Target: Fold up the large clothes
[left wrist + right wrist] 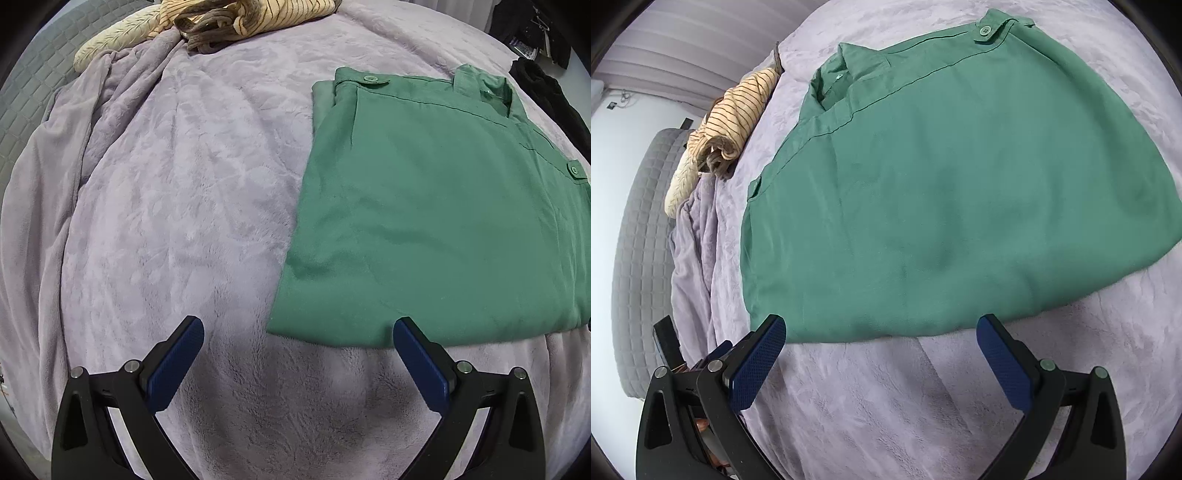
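A green shirt [436, 221] lies folded into a flat rectangle on the lilac blanket [177, 206], collar and buttoned shoulder tabs at the far end. My left gripper [298, 330] is open and empty, just short of the shirt's near left corner. In the right wrist view the same shirt [942, 192] fills the middle. My right gripper [881, 328] is open and empty, its fingers just before the shirt's near hem. Neither gripper touches the cloth.
A striped beige garment [236, 18] is bunched at the far end of the bed, also in the right wrist view [738, 110]. Dark clothes [550, 92] lie at the far right. A grey quilted mattress edge [639, 258] lies left of the blanket [886, 406].
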`<state>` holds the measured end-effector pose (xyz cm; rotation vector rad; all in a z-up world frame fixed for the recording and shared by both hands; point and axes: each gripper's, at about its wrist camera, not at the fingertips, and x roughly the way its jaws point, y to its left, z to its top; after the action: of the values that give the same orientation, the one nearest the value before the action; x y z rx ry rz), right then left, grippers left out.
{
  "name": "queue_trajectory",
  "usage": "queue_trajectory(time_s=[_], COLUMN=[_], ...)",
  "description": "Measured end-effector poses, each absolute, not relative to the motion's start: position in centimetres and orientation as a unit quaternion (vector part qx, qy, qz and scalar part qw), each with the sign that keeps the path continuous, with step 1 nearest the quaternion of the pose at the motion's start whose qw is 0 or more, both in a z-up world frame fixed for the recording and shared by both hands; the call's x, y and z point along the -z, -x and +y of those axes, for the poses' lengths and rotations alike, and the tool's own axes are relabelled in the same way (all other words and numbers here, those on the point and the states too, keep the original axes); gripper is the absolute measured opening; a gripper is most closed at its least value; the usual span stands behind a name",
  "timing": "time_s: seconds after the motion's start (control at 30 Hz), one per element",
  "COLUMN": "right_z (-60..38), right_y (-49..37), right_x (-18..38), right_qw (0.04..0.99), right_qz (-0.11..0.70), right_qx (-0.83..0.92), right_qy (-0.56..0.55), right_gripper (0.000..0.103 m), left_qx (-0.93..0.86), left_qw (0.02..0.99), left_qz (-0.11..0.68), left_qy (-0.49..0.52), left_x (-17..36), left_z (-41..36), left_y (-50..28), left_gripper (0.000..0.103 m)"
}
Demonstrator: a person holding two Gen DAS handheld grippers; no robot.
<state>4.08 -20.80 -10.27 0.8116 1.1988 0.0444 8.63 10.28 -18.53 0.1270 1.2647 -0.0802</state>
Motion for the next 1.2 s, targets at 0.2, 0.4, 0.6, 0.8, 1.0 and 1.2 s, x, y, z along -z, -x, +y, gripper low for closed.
queue_trajectory(time_s=[0.2,0.4,0.6,0.8,1.0,1.2], right_z=[-20.0,-18.1,-16.5,-15.4,-14.3,-12.7], right_y=[-4.4,-5.0,-5.5,-6.0,-6.6,-7.2], right_x=[10.5,11.7,12.6,12.9,13.2,13.9], right_qw=[0.742,0.717,0.697,0.687,0.678,0.666], right_qz=[0.533,0.553,0.574,0.585,0.591,0.599], right_qx=[-0.056,-0.084,-0.098,-0.109,-0.12,-0.134], right_qy=[-0.402,-0.416,-0.419,-0.418,-0.42,-0.423], right_gripper=[0.103,0.103,0.103,0.103,0.103,0.103], left_qx=[0.036,0.035,0.034,0.031,0.031,0.039], left_qw=[0.802,0.798,0.795,0.794,0.794,0.79], left_qz=[0.594,0.599,0.602,0.605,0.605,0.611], left_qy=[-0.056,-0.059,-0.061,-0.06,-0.055,-0.042], left_x=[17.2,17.3,16.8,17.1,17.2,17.5], left_z=[10.5,10.8,10.7,11.2,11.6,12.3], left_y=[-8.6,-8.9,-8.2,-8.5,-8.9,-9.6], left_gripper=[0.103,0.103,0.103,0.103,0.103,0.103])
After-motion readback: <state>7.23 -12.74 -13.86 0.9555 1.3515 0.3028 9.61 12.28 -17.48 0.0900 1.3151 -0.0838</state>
